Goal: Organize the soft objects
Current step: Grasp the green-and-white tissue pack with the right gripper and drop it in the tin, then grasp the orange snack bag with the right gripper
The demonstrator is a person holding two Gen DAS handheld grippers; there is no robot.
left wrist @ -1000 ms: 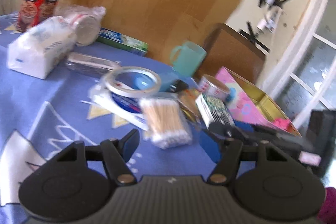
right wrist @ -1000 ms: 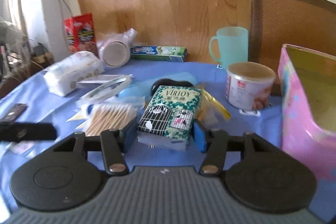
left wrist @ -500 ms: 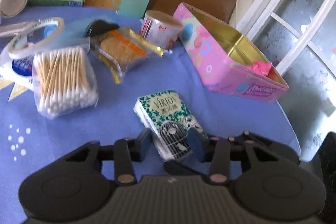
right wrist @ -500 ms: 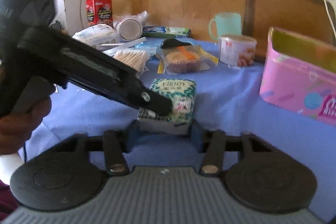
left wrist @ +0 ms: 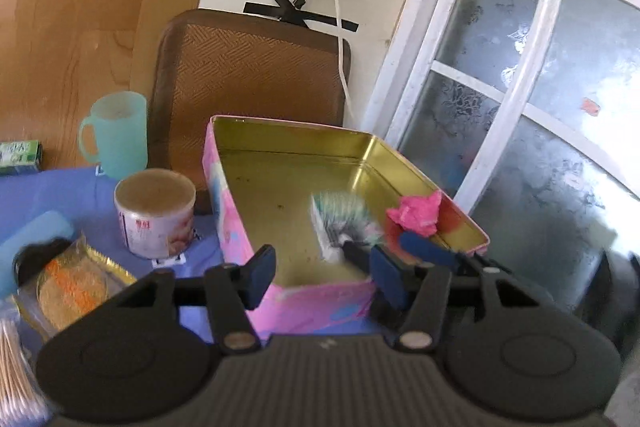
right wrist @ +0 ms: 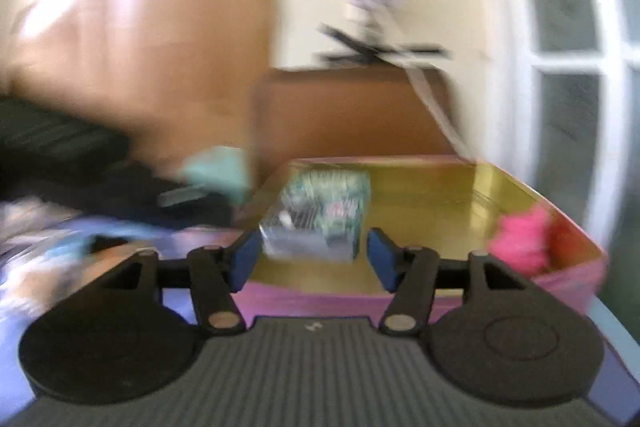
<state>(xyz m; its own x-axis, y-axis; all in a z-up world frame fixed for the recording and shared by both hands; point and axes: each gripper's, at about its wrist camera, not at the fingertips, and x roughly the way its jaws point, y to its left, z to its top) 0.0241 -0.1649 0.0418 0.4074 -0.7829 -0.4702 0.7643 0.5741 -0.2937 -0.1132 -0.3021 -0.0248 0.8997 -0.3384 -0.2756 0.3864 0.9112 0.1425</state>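
Right gripper [right wrist: 308, 259] over the near wall of the pink tin [left wrist: 304, 303], and its fingers [right wrist: 244, 259] are spreading: the tissue pack [right wrist: 320, 211] sits between the blue pads, with a sliver of gap on each side, so nothing pinches it. The view is badly smeared, and whether the pack rests on the tin's gold floor or hangs just above it I cannot tell. From the left wrist view that same green-and-white pack [left wrist: 340, 223] is inside the tin, toward its right half, with the right gripper's fingers [left wrist: 424, 249] reaching in beside it.

Left gripper [left wrist: 320, 277] at the tin's near wall too, fingers [left wrist: 262, 277] parting, nothing between them but the tin's rim and floor beyond.

A crumpled pink soft piece [left wrist: 416, 213] lies in the tin's right near corner. Left of the tin on the blue counter [left wrist: 52, 195]: a round tub [left wrist: 154, 213], then a wrapped snack [left wrist: 68, 293]. Behind the tub, a mint mug [left wrist: 114, 135]; behind the tin, a brown chair back [left wrist: 248, 71].
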